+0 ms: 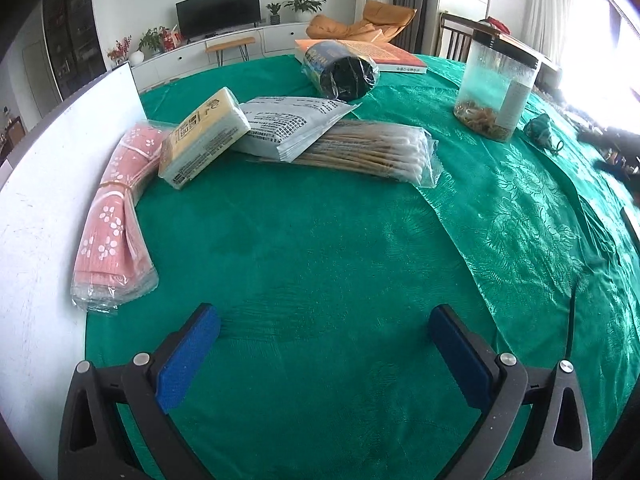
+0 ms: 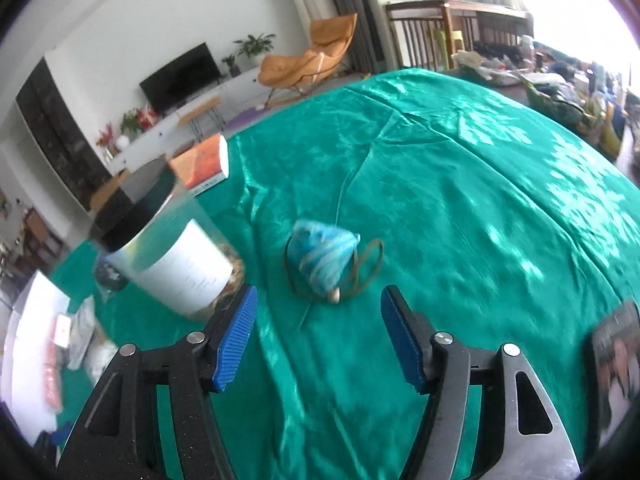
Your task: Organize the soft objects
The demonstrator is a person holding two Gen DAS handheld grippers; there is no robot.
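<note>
Ahead, blue pouch (image 2: 323, 261) lies tip toward camera; right claw (image 2: 318, 338) and left claw (image 1: 324, 354) both wide, empty.

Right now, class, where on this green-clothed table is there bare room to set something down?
Bare cloth lies between the pink towel pack and the left hand-held gripper. Crowded: tissue pack, cotton swabs, jar.

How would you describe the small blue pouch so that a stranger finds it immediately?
Start at the tall clear jar with a black lid on the green tablecloth. Just to its right in the right wrist view lies the small blue pouch. Alone among its neighbours, it is a soft bundle ringed by a thin brown cord.
</note>
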